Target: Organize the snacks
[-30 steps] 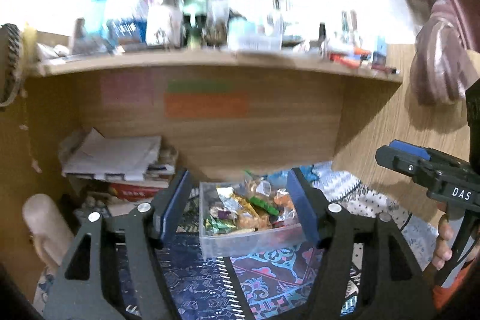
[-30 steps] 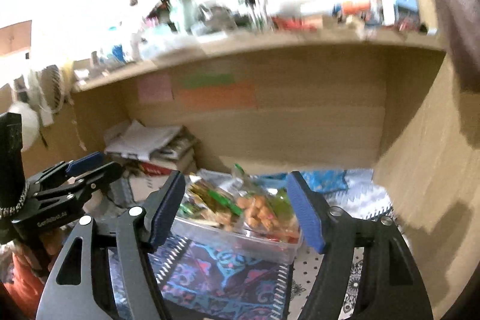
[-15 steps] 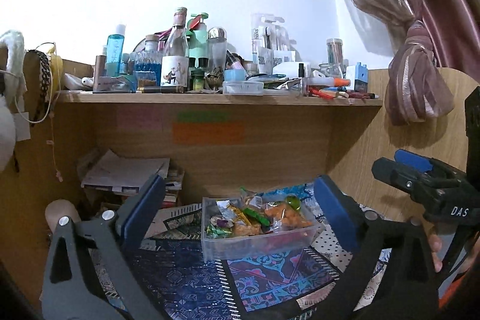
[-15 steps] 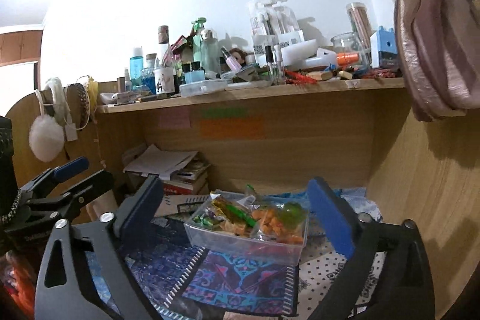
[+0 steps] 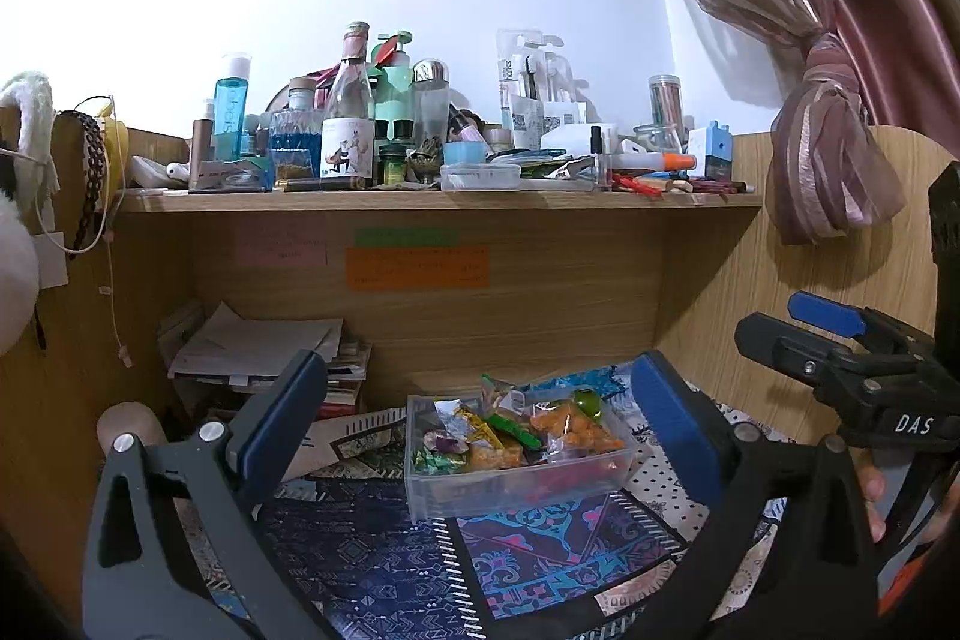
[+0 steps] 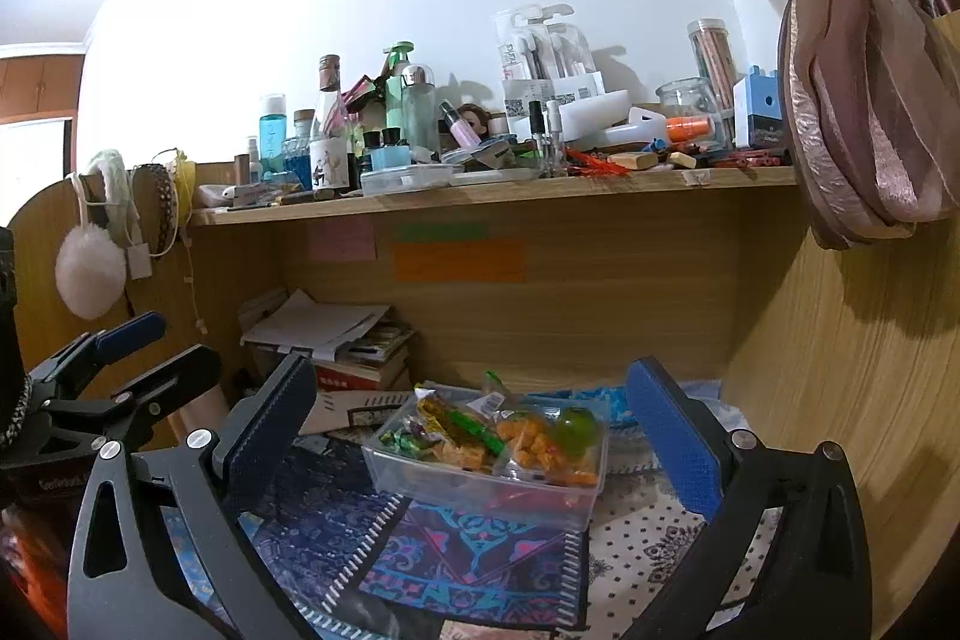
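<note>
A clear plastic box (image 5: 516,490) of wrapped snacks stands on the patterned cloth (image 5: 384,568) of the desk; it also shows in the right wrist view (image 6: 480,490). The snacks (image 5: 516,430) include orange puffs, green-wrapped sweets and a green ball (image 6: 576,427). My left gripper (image 5: 474,430) is open and empty, held back from the box. My right gripper (image 6: 471,436) is open and empty, also short of the box. Each gripper shows at the edge of the other's view, the right one (image 5: 852,370) and the left one (image 6: 120,370).
A crowded shelf (image 5: 420,202) of bottles and jars runs above the desk. A stack of papers and books (image 5: 264,352) lies at the back left. A tied pink curtain (image 5: 822,160) hangs at the right by the wooden side panel (image 6: 840,370).
Both grippers have pulled back from the box and risen, and their jaws have opened wider. The box has stayed where it stood.
</note>
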`<state>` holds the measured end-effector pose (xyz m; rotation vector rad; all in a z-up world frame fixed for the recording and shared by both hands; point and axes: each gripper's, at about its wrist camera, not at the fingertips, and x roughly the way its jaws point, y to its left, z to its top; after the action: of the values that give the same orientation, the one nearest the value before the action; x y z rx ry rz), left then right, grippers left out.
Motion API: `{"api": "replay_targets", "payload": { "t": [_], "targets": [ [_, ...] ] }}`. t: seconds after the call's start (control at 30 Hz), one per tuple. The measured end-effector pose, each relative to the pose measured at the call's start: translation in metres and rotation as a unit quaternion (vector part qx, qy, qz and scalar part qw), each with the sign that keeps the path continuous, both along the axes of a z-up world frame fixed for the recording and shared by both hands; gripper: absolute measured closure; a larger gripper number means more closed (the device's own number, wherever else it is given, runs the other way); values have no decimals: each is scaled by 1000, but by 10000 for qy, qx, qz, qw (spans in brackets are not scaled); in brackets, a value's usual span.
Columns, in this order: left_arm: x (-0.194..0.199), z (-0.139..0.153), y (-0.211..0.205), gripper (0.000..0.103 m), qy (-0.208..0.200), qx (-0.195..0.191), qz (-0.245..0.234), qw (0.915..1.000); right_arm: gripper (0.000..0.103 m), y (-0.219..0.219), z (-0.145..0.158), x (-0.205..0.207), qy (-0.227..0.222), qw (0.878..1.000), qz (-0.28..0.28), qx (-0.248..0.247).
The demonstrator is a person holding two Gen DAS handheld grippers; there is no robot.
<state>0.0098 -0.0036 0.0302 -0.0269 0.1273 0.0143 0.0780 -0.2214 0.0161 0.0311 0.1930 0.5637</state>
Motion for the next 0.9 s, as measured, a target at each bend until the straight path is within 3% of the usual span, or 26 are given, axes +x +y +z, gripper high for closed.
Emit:
{"api": "replay_targets", "payload": {
  "t": [0.9],
  "targets": [
    [4, -2, 1, 0, 42, -33, -70, 10000, 0, -7, -3, 6, 11, 10000, -1, -21]
  ]
}}
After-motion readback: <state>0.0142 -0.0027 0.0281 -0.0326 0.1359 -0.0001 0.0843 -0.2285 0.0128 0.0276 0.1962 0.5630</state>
